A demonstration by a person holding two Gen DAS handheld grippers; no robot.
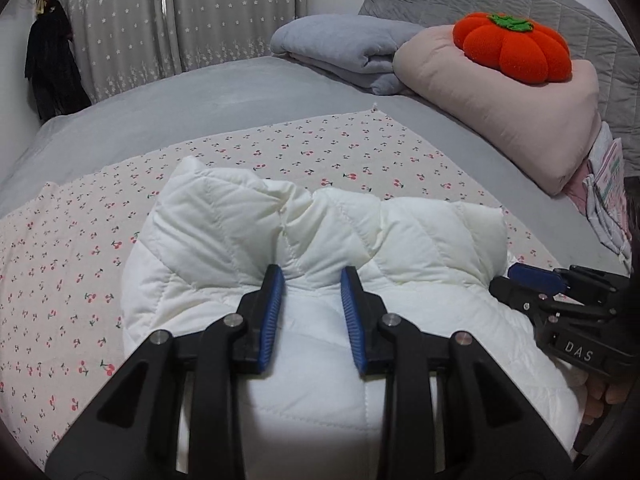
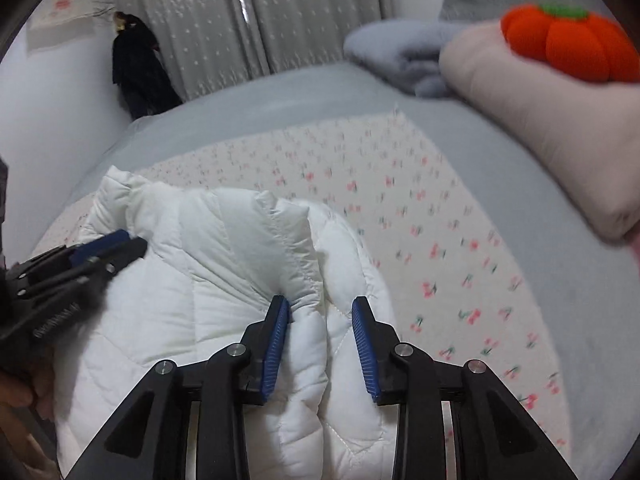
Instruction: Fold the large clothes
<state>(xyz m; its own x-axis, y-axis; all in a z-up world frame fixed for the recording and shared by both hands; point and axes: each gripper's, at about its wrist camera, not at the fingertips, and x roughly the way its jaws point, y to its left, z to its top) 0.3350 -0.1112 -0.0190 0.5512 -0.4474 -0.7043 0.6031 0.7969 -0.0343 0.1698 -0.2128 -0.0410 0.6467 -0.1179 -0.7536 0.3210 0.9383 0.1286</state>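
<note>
Item: your left gripper (image 1: pixel 312 280), blue-padded jaws spread with nothing between them, tips resting on the white quilted puffer jacket (image 1: pixel 320 248), which lies bunched on the cherry-print cotton sheet (image 1: pixel 120 216) spread over the grey bed (image 1: pixel 200 96). Item: your right gripper (image 2: pixel 320 310), jaws likewise spread, straddles a puffy fold of that jacket without pinching it. Right of these, you have a folded grey blanket (image 1: pixel 344 44), then a folded pale pink duvet (image 1: pixel 500 108) carrying an orange pumpkin-shaped plush cushion (image 1: pixel 516 48).
</note>
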